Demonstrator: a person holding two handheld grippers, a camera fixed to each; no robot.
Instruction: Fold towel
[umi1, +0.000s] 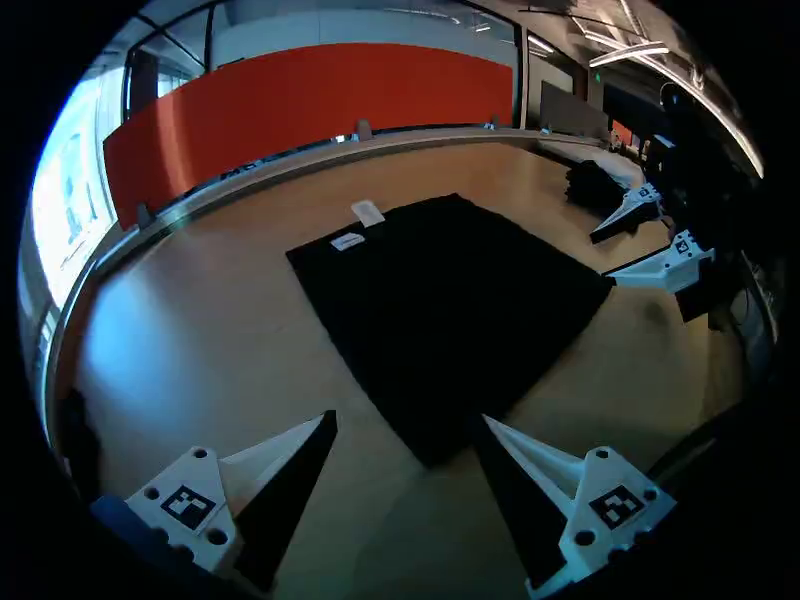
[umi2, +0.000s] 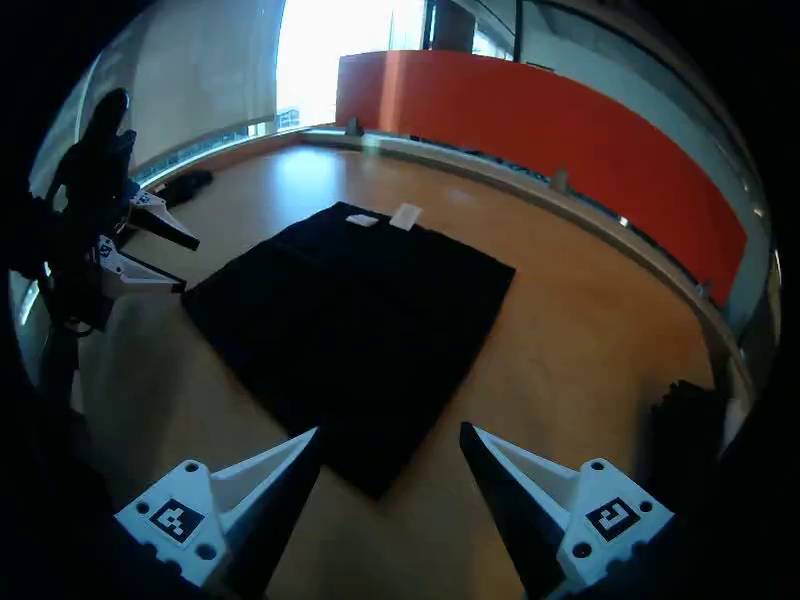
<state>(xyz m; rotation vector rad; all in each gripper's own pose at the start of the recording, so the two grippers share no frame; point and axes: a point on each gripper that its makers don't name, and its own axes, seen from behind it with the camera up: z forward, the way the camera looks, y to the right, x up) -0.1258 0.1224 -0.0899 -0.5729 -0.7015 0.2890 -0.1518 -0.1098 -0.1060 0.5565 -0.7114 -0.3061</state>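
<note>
The left gripper (umi1: 405, 418) holds its white-and-black fingers spread wide and empty, framing the near corner of a flat black rectangular cloth towel (umi1: 450, 290) on a pale wooden table (umi1: 200, 340); the right gripper (umi2: 390, 428) is likewise open at another corner; each should probably pinch only its corner, then both lift together, keeping the edges aligned.

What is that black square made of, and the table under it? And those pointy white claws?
The towel looks like soft matte cloth: no shine, white tags at one edge. The table seems wood or wood-look laminate, smooth, with a soft sheen. The left claw and right claw look like hard white plastic with dark inner faces; which plastic I cannot tell.
</note>
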